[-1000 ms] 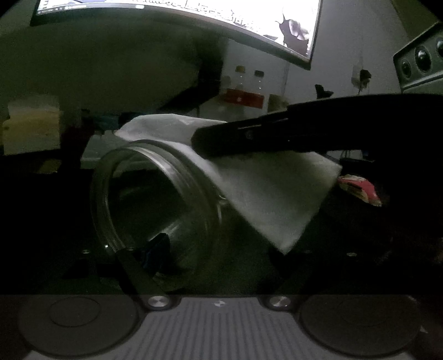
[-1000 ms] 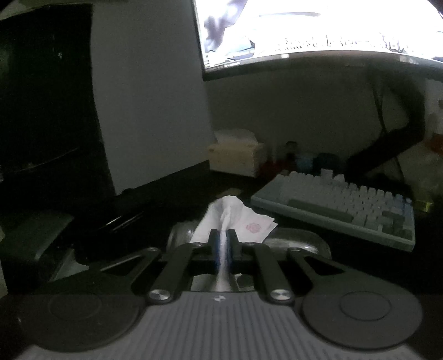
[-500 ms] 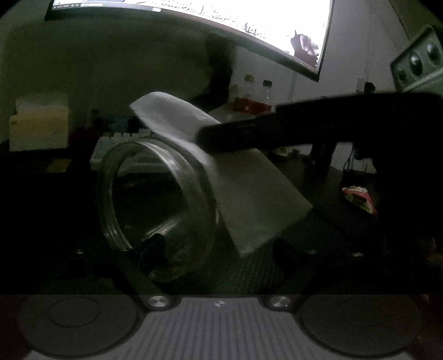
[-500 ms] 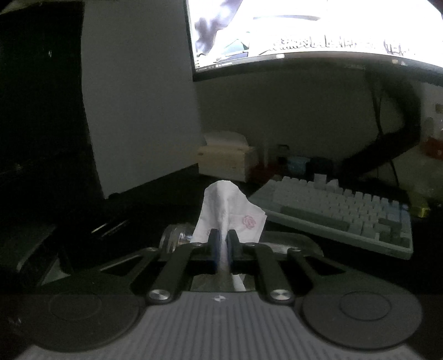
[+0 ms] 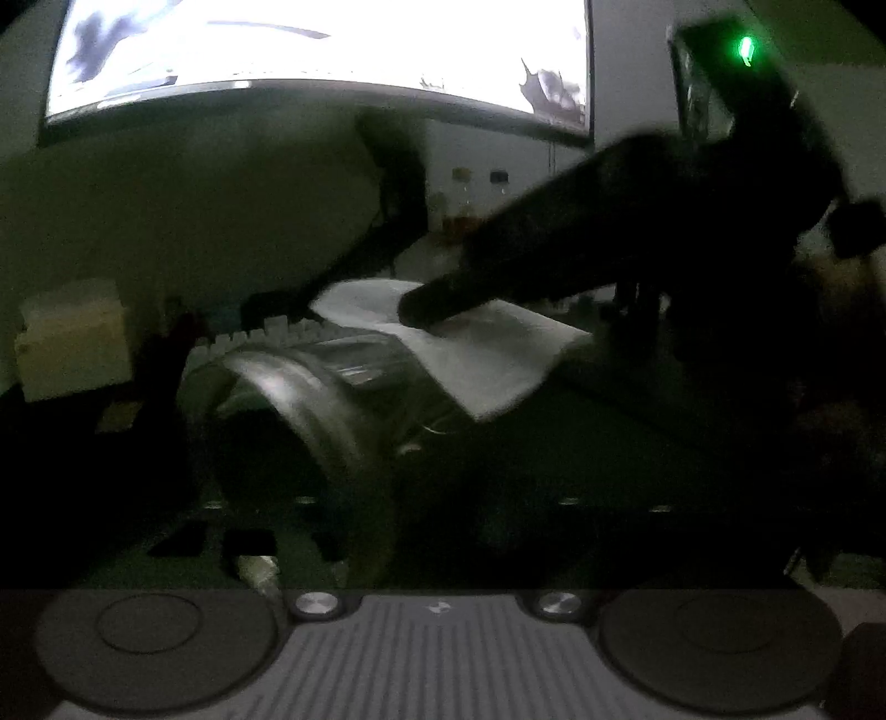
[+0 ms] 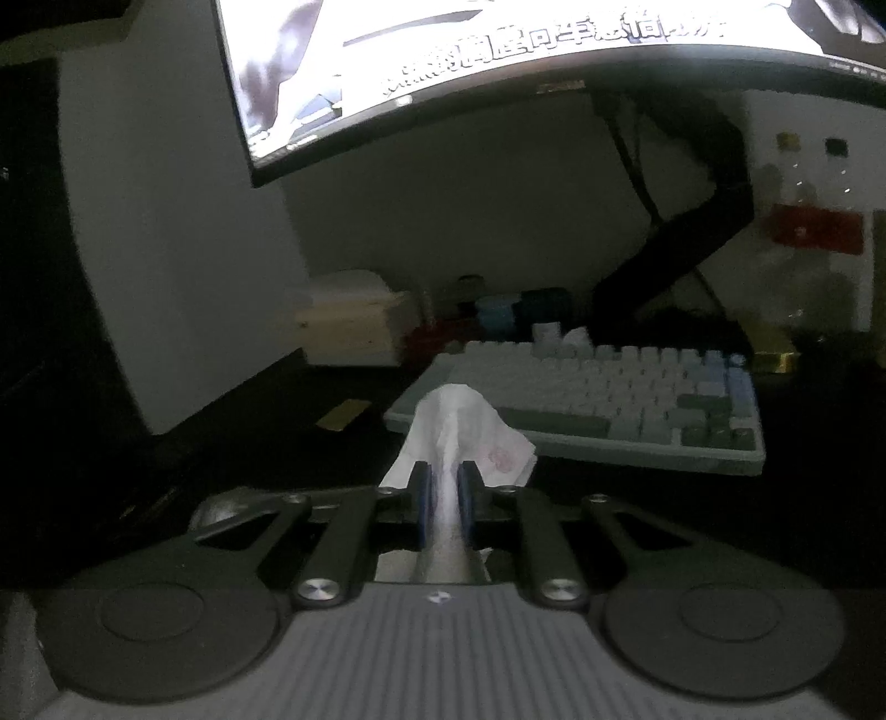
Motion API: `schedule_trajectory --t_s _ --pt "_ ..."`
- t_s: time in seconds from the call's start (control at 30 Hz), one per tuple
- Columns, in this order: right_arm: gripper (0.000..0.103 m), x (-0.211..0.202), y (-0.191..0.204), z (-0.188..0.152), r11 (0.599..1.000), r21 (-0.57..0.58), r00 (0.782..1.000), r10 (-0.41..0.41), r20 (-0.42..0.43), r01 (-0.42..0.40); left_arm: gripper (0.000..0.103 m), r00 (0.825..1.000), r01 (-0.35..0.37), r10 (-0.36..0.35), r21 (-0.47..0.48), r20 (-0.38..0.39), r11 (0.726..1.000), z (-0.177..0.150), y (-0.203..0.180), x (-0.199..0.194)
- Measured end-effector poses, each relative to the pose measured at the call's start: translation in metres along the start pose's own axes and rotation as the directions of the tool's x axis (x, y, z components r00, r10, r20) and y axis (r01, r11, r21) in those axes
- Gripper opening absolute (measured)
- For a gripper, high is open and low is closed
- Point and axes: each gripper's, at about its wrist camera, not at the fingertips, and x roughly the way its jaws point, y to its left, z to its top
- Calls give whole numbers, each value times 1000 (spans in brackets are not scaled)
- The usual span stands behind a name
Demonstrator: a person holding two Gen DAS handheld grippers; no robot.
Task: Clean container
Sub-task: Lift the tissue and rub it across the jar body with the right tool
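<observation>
Since a second ago, swung upward: more of the bright monitor now fills the top of the left wrist view, with the glass jar blurred and lower and closer in frame. In the right wrist view, lifted away too, so the jar no longer shows beneath the tissue.

Lying on its side at near left in the left wrist view, mouth turned toward the camera, body running off to the right. Draped over its far upper side, the white tissue, pinched by the right gripper reaching in from the right as a dark silhouette. Closed tight on the tissue, blue pads either side of the bunched paper.

Left gripper: too dark and blurred to tell whether closed on the jar rim or not.

Far behind, a pale keyboard, a tissue box to its left, bottles at far right.
</observation>
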Motion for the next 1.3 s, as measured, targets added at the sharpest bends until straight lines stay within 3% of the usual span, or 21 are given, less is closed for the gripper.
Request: schedule_trajectory --t_s 0.07,0.17,0.23,0.33,0.37,0.5,0.53,0.6,0.63,0.67,0.8,0.9,0.97,1.1,1.17,1.3 --pt "13 -7 2 0 1000 -3 1000 12 0 -12 18 999 -23 22 -8 -27 1000 2 -1 13" --pt "12 -17 4 -2 999 -30 1000 31 -1 -31 13 999 6 -8 -36 -51 999 1 2 15" --pt "12 -26 7 -8 997 -44 998 60 -8 -60 10 994 102 -104 -37 -43 994 0 5 5" --pt "12 -41 12 -20 994 -27 994 105 -14 -106 6 961 277 -277 -65 15 959 -7 13 -17" --pt "12 -47 15 -25 993 -24 993 119 -10 -119 7 954 300 -300 -77 14 951 -9 16 -19" --pt "12 -58 32 -41 993 -81 996 89 24 -86 9 963 268 -269 -73 -12 961 -13 11 -19" --pt "12 -60 35 -43 992 -96 996 80 33 -76 10 969 244 -245 -56 -18 968 -15 7 -19" --pt "12 -59 34 -44 992 -94 996 84 42 -80 23 985 170 -170 -14 -38 985 -18 -4 -19" --pt "12 -59 33 -44 993 -88 995 85 42 -81 40 990 131 -131 5 -54 991 -20 -9 -17" --pt "12 -58 32 -43 994 -82 996 80 40 -76 47 994 100 -98 26 -56 995 -23 -14 -16" --pt "12 -55 28 -40 996 -60 997 71 38 -68 48 998 43 -40 60 -45 997 -26 -20 -17" --pt "12 -52 34 -38 994 -84 997 71 36 -67 55 999 38 -36 53 -32 998 -29 -17 -18" --pt "12 -51 39 -38 991 -106 995 90 32 -86 73 998 56 -54 37 -30 998 -31 -16 -18" --pt "10 -46 44 -35 982 -113 988 154 -6 -154 77 998 47 -47 26 -30 999 -30 -15 -14" --pt "10 -41 40 -31 986 -119 994 112 -12 -112 77 998 47 -47 7 -32 999 -30 -10 -15" --pt "11 -24 15 -16 997 -59 999 -47 -16 46 77 998 57 -59 -48 -25 997 -31 4 -16"
